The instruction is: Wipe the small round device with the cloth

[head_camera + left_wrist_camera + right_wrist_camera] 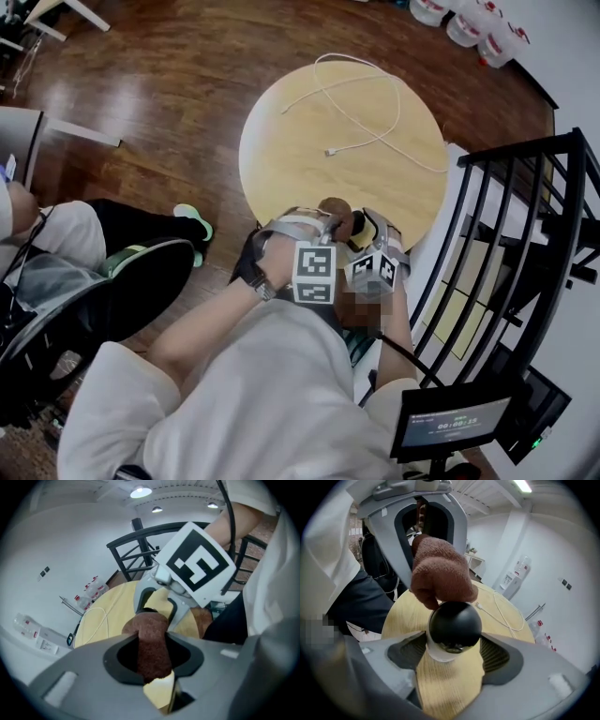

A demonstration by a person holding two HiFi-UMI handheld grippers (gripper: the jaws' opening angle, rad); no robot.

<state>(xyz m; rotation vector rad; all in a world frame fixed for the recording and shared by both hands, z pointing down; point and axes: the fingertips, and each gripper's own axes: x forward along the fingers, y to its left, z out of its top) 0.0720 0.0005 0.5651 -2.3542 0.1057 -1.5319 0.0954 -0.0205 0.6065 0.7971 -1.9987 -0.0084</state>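
Jaws of the left gripper (152, 654) are clamping shut on a brown cloth (151, 630), which is touching the top of the small round device (455, 623). Jaws of the right gripper (454, 645), spread wide, are gripping that black-domed device above the round wooden table (309, 141).

Head view: small round device (357, 225) mostly hidden behind left gripper (321, 223) and right gripper (367, 234). Right gripper view: cloth (440, 576) covers the device's top; can't tell if the pads press it. Left gripper view: cloth's lower end buried between the jaws. Monitor (452, 424) print too small.
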